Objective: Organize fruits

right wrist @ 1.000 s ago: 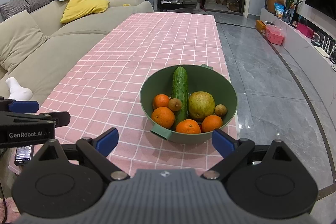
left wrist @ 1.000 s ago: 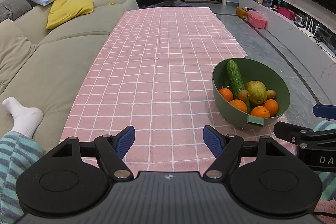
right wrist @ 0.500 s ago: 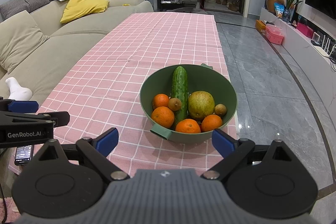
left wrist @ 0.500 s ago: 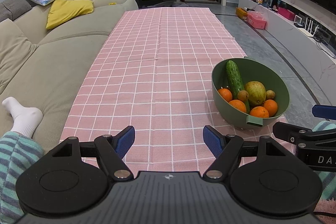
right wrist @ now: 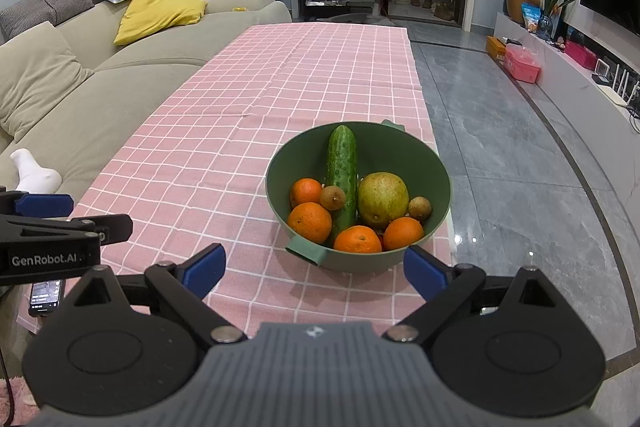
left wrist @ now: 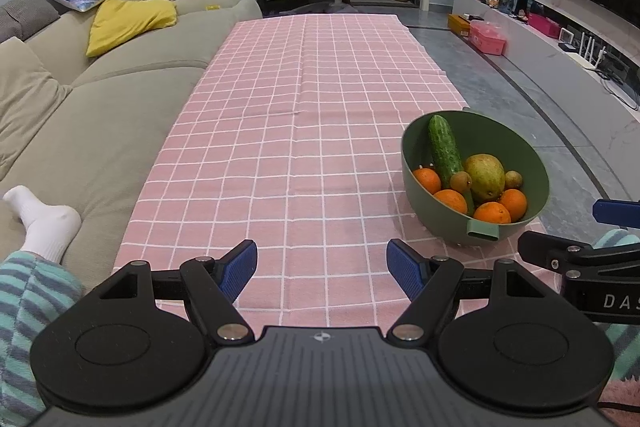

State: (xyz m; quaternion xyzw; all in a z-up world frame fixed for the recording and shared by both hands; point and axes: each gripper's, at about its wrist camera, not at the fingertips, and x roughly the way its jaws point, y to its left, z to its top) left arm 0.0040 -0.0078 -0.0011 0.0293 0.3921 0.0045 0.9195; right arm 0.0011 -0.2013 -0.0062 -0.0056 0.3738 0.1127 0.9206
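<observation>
Where pink checked cloth (right wrist: 248, 131) wrinkles, round matte bowl (right wrist: 434, 183), knobbly cucumber (right wrist: 342, 171).

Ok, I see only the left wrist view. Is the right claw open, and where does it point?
Observer: It is open and holds nothing. The right claw points straight at the green bowl.
Operator: Is there anything near the table edge that I miss?
Observer: Yes, a phone lies by the near left corner of the pink cloth.
</observation>
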